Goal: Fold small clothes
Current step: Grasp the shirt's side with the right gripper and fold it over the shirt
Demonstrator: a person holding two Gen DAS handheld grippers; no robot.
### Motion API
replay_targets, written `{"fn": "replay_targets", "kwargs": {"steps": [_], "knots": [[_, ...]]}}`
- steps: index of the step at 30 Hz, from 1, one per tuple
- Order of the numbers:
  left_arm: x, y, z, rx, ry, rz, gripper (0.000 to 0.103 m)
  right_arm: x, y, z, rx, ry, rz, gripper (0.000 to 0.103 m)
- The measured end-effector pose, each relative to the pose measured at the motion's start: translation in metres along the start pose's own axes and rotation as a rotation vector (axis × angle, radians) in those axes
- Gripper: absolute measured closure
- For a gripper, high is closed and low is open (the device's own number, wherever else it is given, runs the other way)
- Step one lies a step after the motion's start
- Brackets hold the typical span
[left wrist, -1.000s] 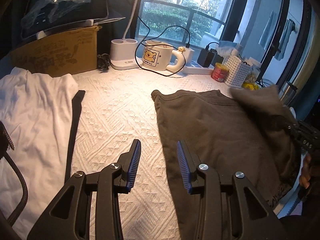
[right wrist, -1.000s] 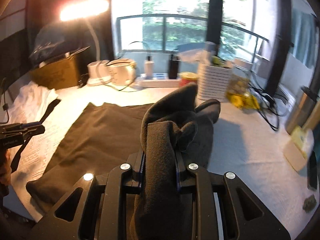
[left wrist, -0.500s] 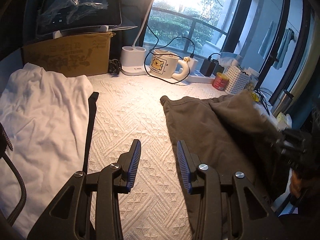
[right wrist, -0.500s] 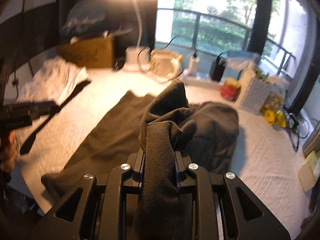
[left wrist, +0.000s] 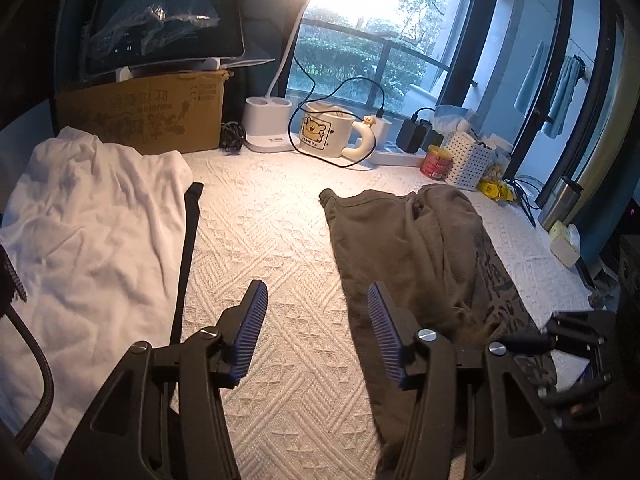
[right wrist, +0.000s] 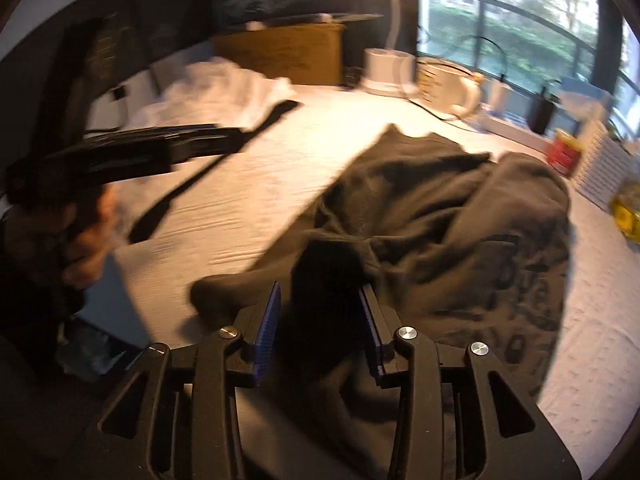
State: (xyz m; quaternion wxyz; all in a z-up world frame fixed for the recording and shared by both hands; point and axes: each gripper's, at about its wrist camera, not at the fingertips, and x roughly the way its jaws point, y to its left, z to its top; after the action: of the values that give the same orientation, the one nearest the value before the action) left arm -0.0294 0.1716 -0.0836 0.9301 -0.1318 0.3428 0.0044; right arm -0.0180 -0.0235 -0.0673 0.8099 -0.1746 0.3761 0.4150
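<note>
A dark grey-brown garment (left wrist: 416,256) lies on the white textured table cover, its right half folded over onto the left so a dark printed pattern shows; it also fills the right wrist view (right wrist: 452,216). My left gripper (left wrist: 316,308) is open and empty, hovering just left of the garment's near edge. My right gripper (right wrist: 320,304) has its jaws apart with a fold of the garment still lying between them at the near table edge. It also shows at the lower right of the left wrist view (left wrist: 576,356).
A white garment (left wrist: 88,232) with a black strap (left wrist: 188,248) lies at the left. Along the back stand a cardboard box (left wrist: 152,112), a lamp base (left wrist: 268,128), a mug (left wrist: 328,136), cables, a red tin (left wrist: 438,160) and a white basket (left wrist: 468,160).
My right gripper carried the garment's right side over to the left and down to the near edge, then opened its jaws. My left gripper rose and pulled back slightly, still open.
</note>
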Motion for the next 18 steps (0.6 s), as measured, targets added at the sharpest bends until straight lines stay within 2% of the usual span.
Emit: {"fn": "replay_targets", "kwargs": {"steps": [4, 8, 13, 15, 17, 18], "knots": [[-0.006, -0.015, 0.001, 0.024, -0.011, -0.028, 0.051, -0.014, 0.008, -0.005, -0.021, -0.031, 0.002, 0.062], [-0.004, -0.038, 0.003, 0.058, 0.001, -0.075, 0.05, -0.038, -0.009, -0.011, 0.026, -0.089, -0.039, 0.062], [0.0, -0.078, 0.006, 0.138, 0.011, -0.203, 0.05, -0.06, -0.039, -0.024, 0.091, -0.131, -0.109, 0.062], [0.014, -0.095, 0.004, 0.196, 0.053, -0.246, 0.05, -0.063, -0.053, -0.033, 0.132, -0.132, -0.151, 0.062], [0.029, -0.106, -0.001, 0.244, 0.1, -0.237, 0.051, -0.064, -0.066, -0.04, 0.175, -0.132, -0.187, 0.062], [0.036, -0.111, -0.005, 0.263, 0.124, -0.23, 0.058, -0.066, -0.071, -0.044, 0.194, -0.134, -0.195, 0.062]]}}
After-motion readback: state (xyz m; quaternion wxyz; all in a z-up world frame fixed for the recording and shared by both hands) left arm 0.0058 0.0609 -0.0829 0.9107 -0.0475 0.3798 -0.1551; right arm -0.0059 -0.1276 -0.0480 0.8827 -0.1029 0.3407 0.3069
